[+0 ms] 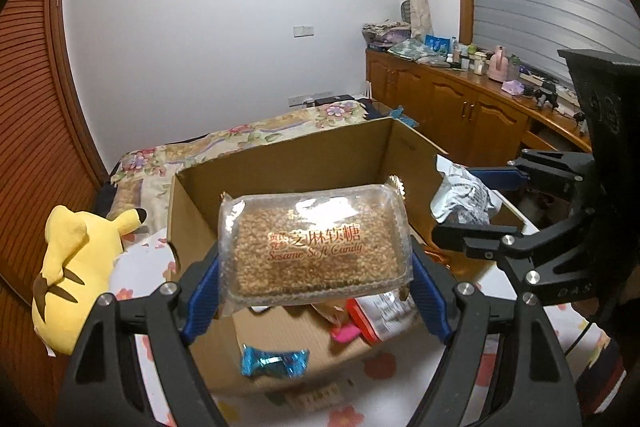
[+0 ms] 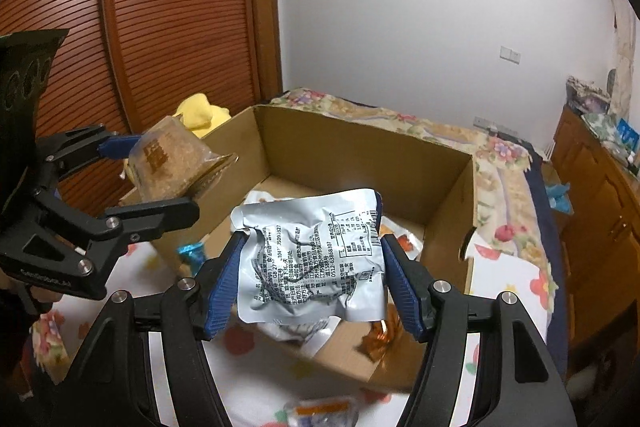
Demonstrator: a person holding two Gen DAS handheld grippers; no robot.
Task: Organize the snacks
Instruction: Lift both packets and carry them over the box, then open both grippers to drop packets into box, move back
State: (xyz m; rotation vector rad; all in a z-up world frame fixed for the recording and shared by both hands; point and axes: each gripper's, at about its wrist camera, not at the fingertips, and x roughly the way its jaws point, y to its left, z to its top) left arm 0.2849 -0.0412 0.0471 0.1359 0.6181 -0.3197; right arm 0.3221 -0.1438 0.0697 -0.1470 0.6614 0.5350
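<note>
Bedroom: floral bed [image 1: 256, 135] under cardboard box [image 2: 448, 187].

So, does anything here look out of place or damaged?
A blue-wrapped candy lies on the cardboard box's folded-down front flap, not inside. The silver foil pouch in the right gripper is heavily crumpled. The sesame candy pack looks intact.
</note>
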